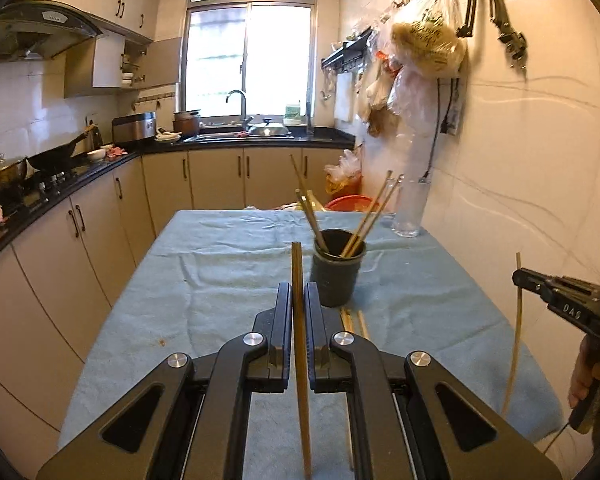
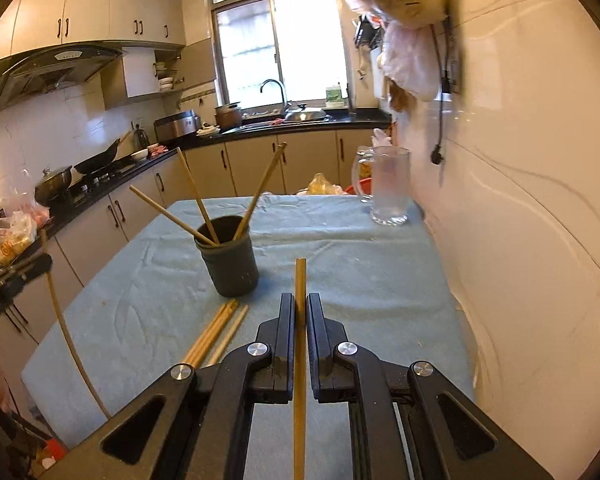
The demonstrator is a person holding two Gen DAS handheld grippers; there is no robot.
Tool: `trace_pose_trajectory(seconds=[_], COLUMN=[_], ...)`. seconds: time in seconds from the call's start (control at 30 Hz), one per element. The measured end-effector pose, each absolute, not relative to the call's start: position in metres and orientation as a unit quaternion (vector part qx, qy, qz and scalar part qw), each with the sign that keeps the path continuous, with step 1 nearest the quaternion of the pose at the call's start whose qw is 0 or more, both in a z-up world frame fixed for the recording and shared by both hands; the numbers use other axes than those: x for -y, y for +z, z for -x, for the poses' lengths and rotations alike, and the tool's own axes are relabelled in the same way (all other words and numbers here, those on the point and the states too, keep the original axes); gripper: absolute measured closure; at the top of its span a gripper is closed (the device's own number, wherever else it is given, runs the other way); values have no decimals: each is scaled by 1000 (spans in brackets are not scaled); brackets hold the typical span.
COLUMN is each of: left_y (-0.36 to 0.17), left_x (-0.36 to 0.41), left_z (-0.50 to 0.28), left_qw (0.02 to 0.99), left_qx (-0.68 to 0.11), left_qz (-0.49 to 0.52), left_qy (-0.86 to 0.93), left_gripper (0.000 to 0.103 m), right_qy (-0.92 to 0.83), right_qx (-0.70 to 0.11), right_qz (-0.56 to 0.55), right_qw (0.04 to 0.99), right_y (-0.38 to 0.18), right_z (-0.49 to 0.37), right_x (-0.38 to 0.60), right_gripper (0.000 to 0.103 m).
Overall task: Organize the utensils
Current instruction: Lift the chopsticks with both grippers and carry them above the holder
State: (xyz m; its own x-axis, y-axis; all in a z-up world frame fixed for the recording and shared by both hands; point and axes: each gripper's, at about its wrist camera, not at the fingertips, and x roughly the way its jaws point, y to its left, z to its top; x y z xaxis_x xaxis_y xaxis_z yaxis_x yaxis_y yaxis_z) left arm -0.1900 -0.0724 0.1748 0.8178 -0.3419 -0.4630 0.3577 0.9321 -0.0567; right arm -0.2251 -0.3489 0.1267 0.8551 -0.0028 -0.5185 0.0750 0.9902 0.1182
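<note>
A dark cup (image 1: 337, 268) (image 2: 232, 256) stands on the blue cloth of the table (image 1: 220, 264) (image 2: 340, 248) with several wooden chopsticks leaning in it. My left gripper (image 1: 298, 292) is shut on one chopstick (image 1: 300, 352), which runs upright between its pads, just left of the cup. My right gripper (image 2: 300, 302) is shut on another chopstick (image 2: 300, 360), to the right of the cup and nearer than it. Each gripper shows at the edge of the other's view, the right gripper (image 1: 518, 278) and the left gripper (image 2: 46, 262). Loose chopsticks (image 2: 216, 336) (image 1: 354, 322) lie on the cloth in front of the cup.
A glass mug (image 2: 388, 188) (image 1: 410, 208) stands at the table's far right corner, by the tiled wall. Bags (image 1: 424, 44) hang on that wall. A counter with a wok (image 1: 56, 156) runs along the left, and a sink (image 1: 240, 134) sits under the window.
</note>
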Motion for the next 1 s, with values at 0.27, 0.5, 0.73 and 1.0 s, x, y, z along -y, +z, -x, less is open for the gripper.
trace_pose_trajectory(seconds=[0.27, 0.5, 0.73, 1.0], left_y=[181, 185, 198, 240], left_x=[75, 73, 68, 75], left_z=[214, 218, 217, 189], left_qw=[954, 953, 953, 952], left_qx=[-231, -235, -227, -207], left_qz=[-22, -20, -1, 13], left_qy=[-189, -191, -202, -226], left_gripper=[98, 98, 98, 98], right_qy=[-45, -72, -63, -25], right_qx=[-198, -172, -166, -164], right_qz=[-65, -52, -61, -96], right_qw=[977, 981, 982, 981], right_y=[150, 144, 158, 180], right_z=[271, 275, 274, 233], right_x=[357, 351, 354, 354], right_gripper=[97, 97, 97, 97])
